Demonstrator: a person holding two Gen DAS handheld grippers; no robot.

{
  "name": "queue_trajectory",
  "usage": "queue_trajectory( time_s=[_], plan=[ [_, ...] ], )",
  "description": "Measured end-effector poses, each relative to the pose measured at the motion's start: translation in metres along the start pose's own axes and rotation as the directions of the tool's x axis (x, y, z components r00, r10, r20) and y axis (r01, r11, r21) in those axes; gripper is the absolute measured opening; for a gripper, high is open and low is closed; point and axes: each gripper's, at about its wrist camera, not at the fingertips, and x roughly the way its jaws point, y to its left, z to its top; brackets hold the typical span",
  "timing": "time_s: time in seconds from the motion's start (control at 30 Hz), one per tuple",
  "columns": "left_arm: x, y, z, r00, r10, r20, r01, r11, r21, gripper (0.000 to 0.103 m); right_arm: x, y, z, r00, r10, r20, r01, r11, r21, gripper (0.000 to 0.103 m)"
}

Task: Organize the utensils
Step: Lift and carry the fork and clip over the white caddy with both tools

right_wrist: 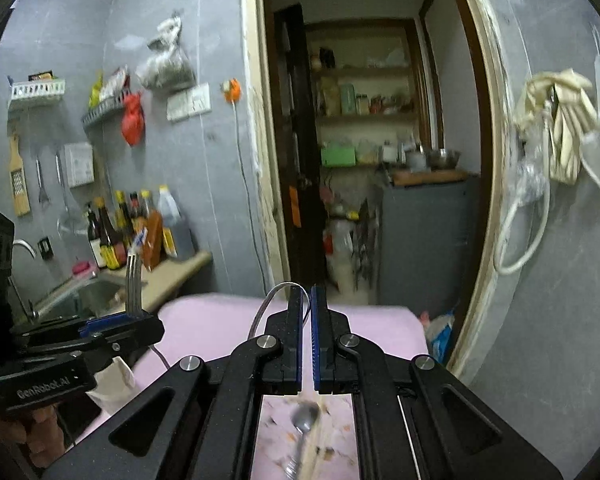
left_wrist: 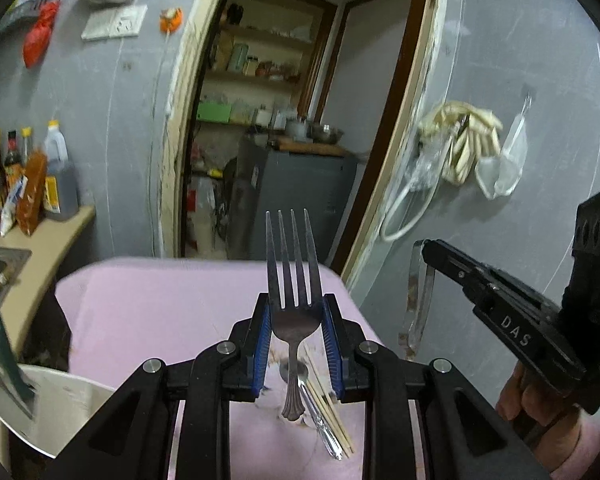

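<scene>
**Left tool lifts a fork, right tool clamps a spoon**

Left tool (left_wrist: 295, 320) has its blue pads (left_wrist: 263, 344) squeezed against both sides of a fork (left_wrist: 294, 280), gripping it just below the tines. And there it is, held up off the surface, tines pointing up and away, handle hanging down toward the pink cloth (left_wrist: 160, 312).

Down below on that cloth lie a spoon (left_wrist: 298, 376) and a pair of wooden chopsticks (left_wrist: 328, 404), side by side and touching or nearly so, just right of the fork's handle tip.

Over on the other side, the right tool (right_wrist: 305, 320) has its jaws drawn almost together on a second spoon (right_wrist: 266, 308), clamped edge-on, its thin rim curving out to the left of the pads. From this view the left tool (right_wrist: 136, 318) shows at the left edge with the fork (right_wrist: 133, 284) standing upright in it.

A white bucket (left_wrist: 72, 408) sits at the lower left, beside the cloth. Behind it runs a kitchen surface (left_wrist: 40, 248) carrying sauce bottles (left_wrist: 60, 176), next to a steel sink (right_wrist: 96, 294). An open doorway (left_wrist: 292, 120) stands straight ahead.
</scene>
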Motion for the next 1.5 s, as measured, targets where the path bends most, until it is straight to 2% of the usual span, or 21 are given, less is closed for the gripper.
queue_trajectory(
  time_s=[0.2,0.37,0.57,0.7,0.97,1.1,1.33,1.5],
  plan=[
    [-0.046,0.038,0.030,0.998,0.012,0.062,-0.011,1.000,-0.018,0.023,-0.005,0.056,0.027,0.996,0.028,0.081,-0.026,0.999,-0.029,0.004],
    [-0.084,0.071,0.044,0.992,0.064,0.108,-0.063,0.998,-0.009,0.023,-0.008,0.105,0.038,0.987,0.048,0.154,-0.038,0.997,-0.064,0.004],
    [-0.120,0.116,0.044,0.981,0.139,0.136,-0.134,0.990,-0.046,0.023,-0.002,0.159,0.032,0.975,0.055,0.215,-0.034,0.994,-0.101,0.004],
    [-0.134,0.141,0.040,0.971,0.178,0.160,-0.165,0.982,-0.093,0.023,0.006,0.186,0.019,0.976,0.063,0.209,-0.034,0.989,-0.142,0.004],
    [-0.134,0.180,0.020,0.966,0.225,0.127,-0.207,0.968,-0.141,0.023,0.023,0.206,-0.017,0.985,0.009,0.171,0.028,0.976,-0.217,0.004],
    [-0.127,0.188,0.005,0.962,0.247,0.113,-0.234,0.965,-0.120,0.023,0.028,0.207,-0.030,0.987,-0.016,0.162,0.054,0.970,-0.237,0.004],
    [-0.103,0.202,-0.015,0.971,0.230,0.057,-0.221,0.965,-0.142,0.023,0.036,0.211,-0.047,0.988,-0.041,0.150,0.079,0.964,-0.253,0.004],
    [-0.091,0.204,-0.027,0.972,0.233,0.024,-0.229,0.967,-0.116,0.023,0.044,0.216,-0.058,0.989,-0.052,0.136,0.088,0.957,-0.275,0.004]
  ],
)
